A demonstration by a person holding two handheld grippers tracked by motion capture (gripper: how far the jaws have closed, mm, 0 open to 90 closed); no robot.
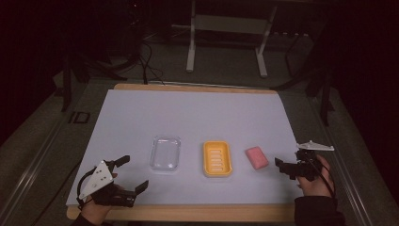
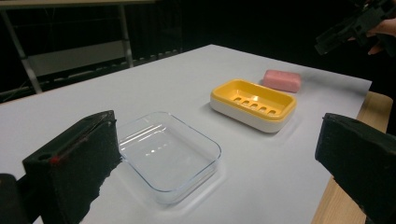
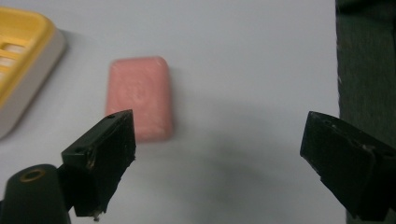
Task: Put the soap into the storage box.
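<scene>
A pink soap bar (image 1: pixel 257 157) lies flat on the white sheet, right of a yellow soap dish (image 1: pixel 217 158) with a slotted insert. A clear glass dish (image 1: pixel 165 153) sits left of that. My right gripper (image 1: pixel 289 161) hovers just right of the soap, open, nothing between its jaws. In the right gripper view the soap (image 3: pixel 140 95) lies ahead of the left jaw, outside the gap of the gripper (image 3: pixel 224 144). My left gripper (image 1: pixel 134 173) rests open near the front left, facing the glass dish (image 2: pixel 168 154), the yellow dish (image 2: pixel 254 105) and the soap (image 2: pixel 282 80).
The white sheet (image 1: pixel 197 113) covers a wooden table whose edge (image 1: pixel 188 213) runs along the front. The sheet's right edge lies close to my right hand. A white metal frame (image 1: pixel 226 37) stands on the dark floor behind the table.
</scene>
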